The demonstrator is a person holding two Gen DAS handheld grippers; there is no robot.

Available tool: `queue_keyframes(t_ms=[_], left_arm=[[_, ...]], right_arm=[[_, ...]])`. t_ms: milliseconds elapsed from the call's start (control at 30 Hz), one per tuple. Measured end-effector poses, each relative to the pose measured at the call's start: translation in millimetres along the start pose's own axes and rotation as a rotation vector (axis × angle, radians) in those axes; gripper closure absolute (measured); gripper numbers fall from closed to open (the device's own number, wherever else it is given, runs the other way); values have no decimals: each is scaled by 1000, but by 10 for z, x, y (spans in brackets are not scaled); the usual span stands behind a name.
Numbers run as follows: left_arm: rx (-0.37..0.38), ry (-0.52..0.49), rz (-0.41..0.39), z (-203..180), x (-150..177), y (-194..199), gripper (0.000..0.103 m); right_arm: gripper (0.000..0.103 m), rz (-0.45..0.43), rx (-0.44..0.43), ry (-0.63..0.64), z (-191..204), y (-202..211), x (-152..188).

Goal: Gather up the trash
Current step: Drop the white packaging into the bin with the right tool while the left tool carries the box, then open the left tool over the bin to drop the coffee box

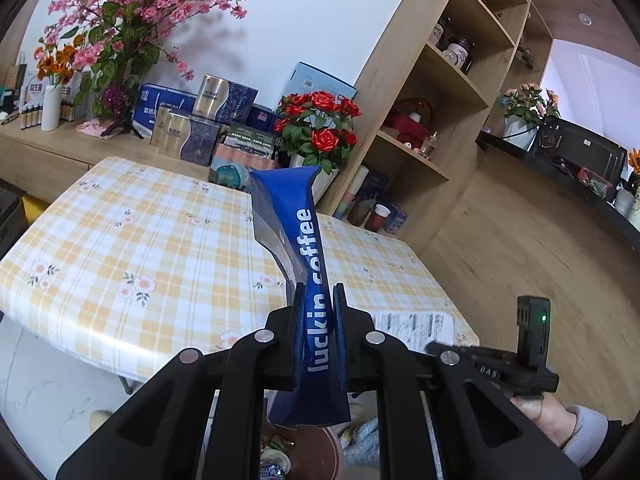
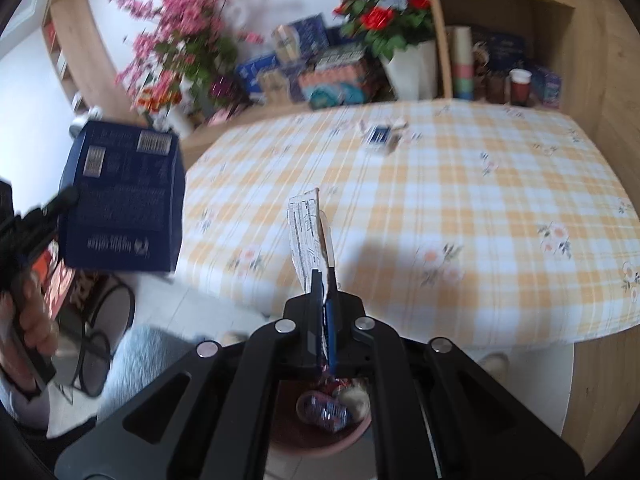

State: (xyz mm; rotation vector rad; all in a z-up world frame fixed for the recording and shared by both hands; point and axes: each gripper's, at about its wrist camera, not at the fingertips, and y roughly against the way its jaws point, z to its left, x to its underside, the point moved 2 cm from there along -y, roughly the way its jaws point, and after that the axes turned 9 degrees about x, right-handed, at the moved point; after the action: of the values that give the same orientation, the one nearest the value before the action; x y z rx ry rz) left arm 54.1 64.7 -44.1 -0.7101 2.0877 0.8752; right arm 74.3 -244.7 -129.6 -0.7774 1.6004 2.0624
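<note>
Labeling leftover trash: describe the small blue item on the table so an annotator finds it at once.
Start at the checked table, then its far side below the red roses. The blue packet lies flat there among white scraps, the only dark blue thing on the cloth.

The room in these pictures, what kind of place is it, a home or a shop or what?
Most likely a lived-in home, perhaps a dining corner. A table in a checked floral cloth stands by wooden shelves with jars and cups, and a sideboard is crowded with flower arrangements and boxed goods.
</note>
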Motion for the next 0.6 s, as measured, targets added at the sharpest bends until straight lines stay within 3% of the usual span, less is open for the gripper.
queue_keyframes(t_ms=[467,500,567,600], left_arm=[[-17,22,39,117,249,-62,90],[-17,25,45,130,266,-78,90],[-14,34,60,151,311,-120,90],[-12,38,67,160,332,-140,90]], right_arm=[[96,279,-78,-19,285,-755,727],[92,292,-88,-32,294,-826,748],[61,298,-126,-73,292,-927,758],[55,289,-139,-94,300,-948,751]])
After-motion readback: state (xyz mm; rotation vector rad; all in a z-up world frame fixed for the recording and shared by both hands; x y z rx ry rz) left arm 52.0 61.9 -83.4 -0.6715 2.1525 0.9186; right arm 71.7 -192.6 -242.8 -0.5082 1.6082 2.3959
